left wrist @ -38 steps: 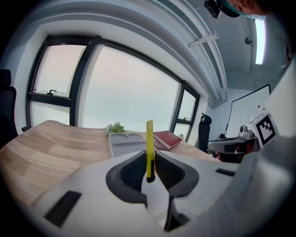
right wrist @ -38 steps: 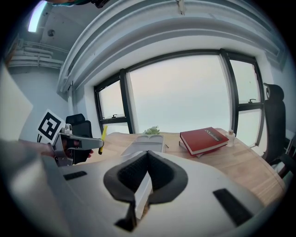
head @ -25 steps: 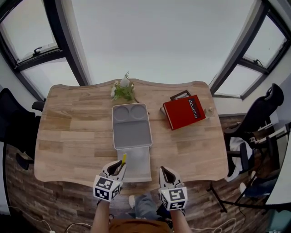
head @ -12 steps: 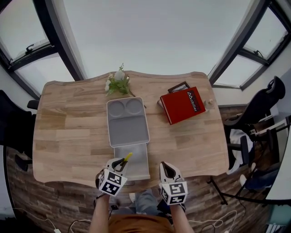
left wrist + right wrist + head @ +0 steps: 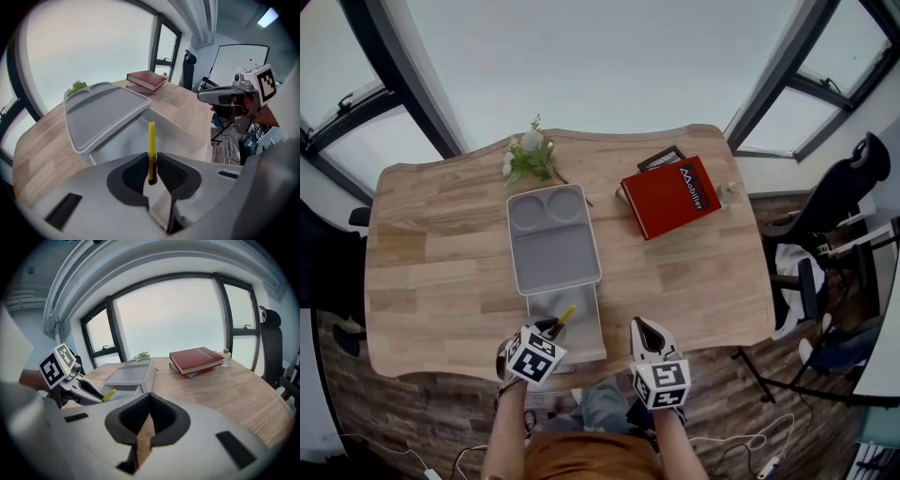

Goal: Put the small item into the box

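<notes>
We've got the left gripper (image 5: 151, 169) clamped on the low end of the yellow stick (image 5: 151, 140), upright over the open box (image 5: 599, 323). It looks light, stiff and slick, so pinching its flat sides suits. The right gripper (image 5: 146, 419) is closed, empty, beside the box.

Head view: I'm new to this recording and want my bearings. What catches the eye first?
The yellow small item stands out, pinched in the left gripper over the near end of the open grey box at the table's near edge. A red book lies toward the far right of the table. The right gripper is shut and empty beside the box.
</notes>
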A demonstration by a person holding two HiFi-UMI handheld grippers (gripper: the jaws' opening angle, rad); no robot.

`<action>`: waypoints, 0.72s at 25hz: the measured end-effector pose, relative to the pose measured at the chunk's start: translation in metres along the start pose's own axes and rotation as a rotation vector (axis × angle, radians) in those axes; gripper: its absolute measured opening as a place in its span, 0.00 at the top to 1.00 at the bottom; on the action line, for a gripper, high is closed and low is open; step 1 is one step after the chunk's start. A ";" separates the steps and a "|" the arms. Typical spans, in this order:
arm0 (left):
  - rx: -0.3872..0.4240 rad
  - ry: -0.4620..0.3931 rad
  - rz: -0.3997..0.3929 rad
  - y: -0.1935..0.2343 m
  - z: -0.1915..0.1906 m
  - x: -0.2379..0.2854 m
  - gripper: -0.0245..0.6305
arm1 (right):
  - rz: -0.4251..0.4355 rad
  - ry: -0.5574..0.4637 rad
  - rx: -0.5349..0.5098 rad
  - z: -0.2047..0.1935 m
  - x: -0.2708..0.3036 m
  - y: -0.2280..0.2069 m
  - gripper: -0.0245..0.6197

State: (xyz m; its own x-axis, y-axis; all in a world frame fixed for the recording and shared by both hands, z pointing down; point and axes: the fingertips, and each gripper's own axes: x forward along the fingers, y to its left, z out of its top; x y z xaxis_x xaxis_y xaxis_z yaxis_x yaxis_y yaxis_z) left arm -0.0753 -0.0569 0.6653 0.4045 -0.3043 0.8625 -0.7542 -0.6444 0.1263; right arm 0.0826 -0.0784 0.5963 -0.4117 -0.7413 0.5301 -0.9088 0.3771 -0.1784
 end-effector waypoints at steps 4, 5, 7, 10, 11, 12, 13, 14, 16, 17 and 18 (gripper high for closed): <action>0.004 0.039 -0.004 -0.001 0.001 0.005 0.87 | -0.012 0.004 0.007 -0.001 -0.002 -0.005 0.96; 0.009 0.052 -0.006 -0.001 0.001 0.006 0.87 | -0.014 0.004 0.008 -0.002 -0.002 -0.006 0.96; 0.015 0.080 -0.011 -0.003 0.000 0.010 0.87 | -0.018 0.003 0.010 -0.002 -0.002 -0.009 0.96; 0.011 0.124 -0.019 -0.005 -0.003 0.016 0.87 | -0.023 0.002 0.011 -0.002 -0.003 -0.012 0.96; 0.011 0.138 -0.019 -0.005 -0.005 0.017 0.87 | -0.024 0.002 0.011 -0.001 -0.003 -0.013 0.96; 0.014 0.150 -0.018 -0.005 -0.006 0.018 0.87 | -0.025 0.002 0.010 -0.001 -0.004 -0.013 0.96; 0.017 0.160 -0.017 -0.004 -0.007 0.020 0.87 | -0.025 0.003 0.009 -0.001 -0.004 -0.013 0.96; 0.020 0.167 -0.016 -0.004 -0.008 0.021 0.87 | -0.025 0.004 0.008 -0.001 -0.003 -0.014 0.96; 0.020 0.175 -0.012 -0.003 -0.008 0.022 0.86 | -0.023 0.007 0.008 -0.002 -0.003 -0.014 0.96; 0.019 0.179 -0.010 -0.003 -0.008 0.023 0.87 | -0.023 0.008 0.008 -0.002 -0.003 -0.014 0.96; 0.020 0.184 -0.009 -0.003 -0.008 0.023 0.86 | -0.022 0.010 0.008 -0.002 -0.003 -0.014 0.96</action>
State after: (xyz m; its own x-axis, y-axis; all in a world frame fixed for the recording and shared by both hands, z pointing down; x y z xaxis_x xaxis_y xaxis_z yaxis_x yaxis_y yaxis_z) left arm -0.0684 -0.0563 0.6887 0.3079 -0.1662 0.9368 -0.7398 -0.6609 0.1259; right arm 0.0968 -0.0804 0.5988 -0.3905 -0.7442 0.5419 -0.9184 0.3557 -0.1733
